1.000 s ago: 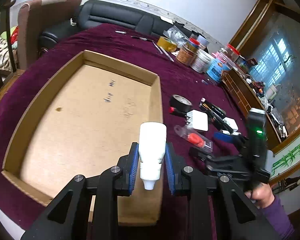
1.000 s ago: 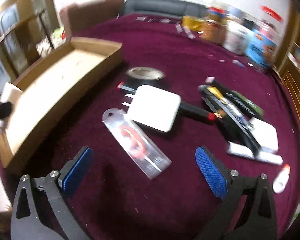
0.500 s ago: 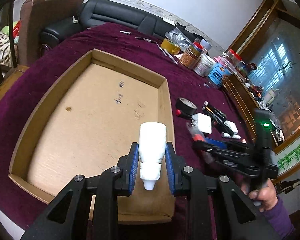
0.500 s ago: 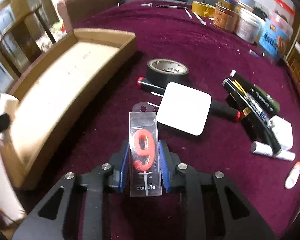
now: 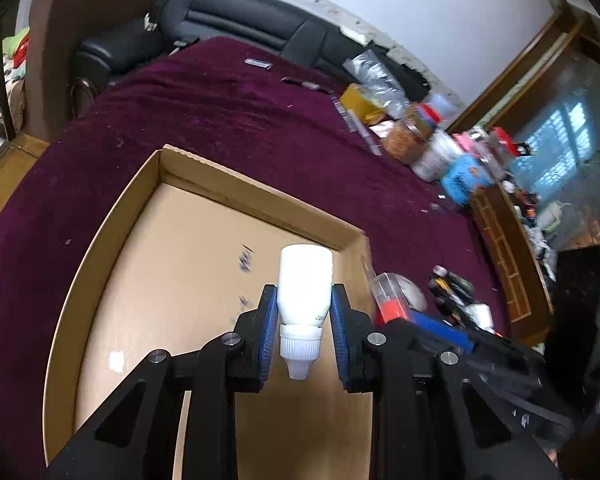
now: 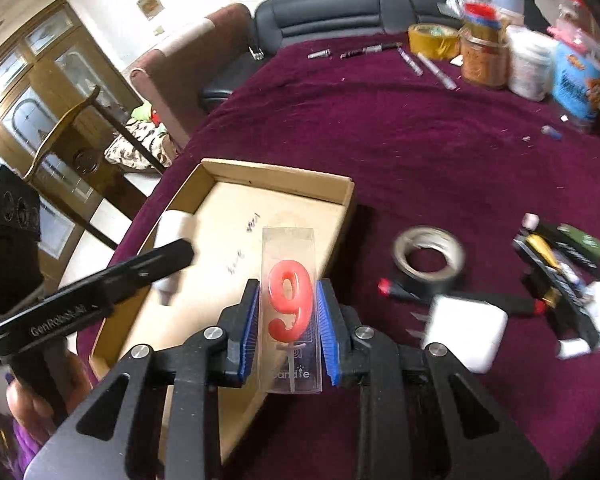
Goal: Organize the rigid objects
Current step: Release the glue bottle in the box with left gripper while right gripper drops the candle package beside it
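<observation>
My left gripper (image 5: 303, 332) is shut on a small white bottle (image 5: 305, 288), cap toward the camera, held above the shallow cardboard box (image 5: 112, 220). My right gripper (image 6: 288, 332) is shut on a clear candle pack with a red number 9 (image 6: 290, 304), held over the box's right wall (image 6: 340, 216). The left gripper and bottle also show in the right wrist view (image 6: 172, 240), over the box's left side. The right gripper with the candle pack shows in the left wrist view (image 5: 392, 304), beside the box's right wall.
On the purple cloth right of the box lie a tape roll (image 6: 428, 252), a red-tipped screwdriver (image 6: 460, 300), a white charger (image 6: 464, 332) and several pens (image 6: 560, 256). Jars and a yellow tape roll (image 6: 432, 40) stand at the far edge. A sofa (image 6: 340, 12) is behind.
My right gripper closed on the candle pack, lifted it off the cloth and carried it left to the box. My left gripper moved farther over the box with the bottle.
</observation>
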Demonstrator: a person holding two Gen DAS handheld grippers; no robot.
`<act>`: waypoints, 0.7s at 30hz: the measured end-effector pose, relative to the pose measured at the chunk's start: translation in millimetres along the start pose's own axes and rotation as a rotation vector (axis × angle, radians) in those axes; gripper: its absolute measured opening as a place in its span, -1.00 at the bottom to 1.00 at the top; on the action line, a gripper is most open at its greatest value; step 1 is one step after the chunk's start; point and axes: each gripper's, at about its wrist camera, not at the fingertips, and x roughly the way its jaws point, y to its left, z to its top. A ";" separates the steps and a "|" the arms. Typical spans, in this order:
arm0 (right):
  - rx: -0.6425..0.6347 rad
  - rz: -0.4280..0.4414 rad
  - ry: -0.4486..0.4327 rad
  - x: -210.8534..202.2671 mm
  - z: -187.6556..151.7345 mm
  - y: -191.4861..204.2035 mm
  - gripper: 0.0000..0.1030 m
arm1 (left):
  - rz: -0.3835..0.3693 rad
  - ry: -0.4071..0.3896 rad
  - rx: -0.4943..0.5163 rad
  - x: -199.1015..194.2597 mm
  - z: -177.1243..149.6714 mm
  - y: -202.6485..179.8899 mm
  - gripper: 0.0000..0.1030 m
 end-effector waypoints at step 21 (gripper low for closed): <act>-0.082 -0.145 -0.017 43.4 17.0 24.5 0.07 | -0.066 0.008 -0.161 28.2 12.8 39.6 0.07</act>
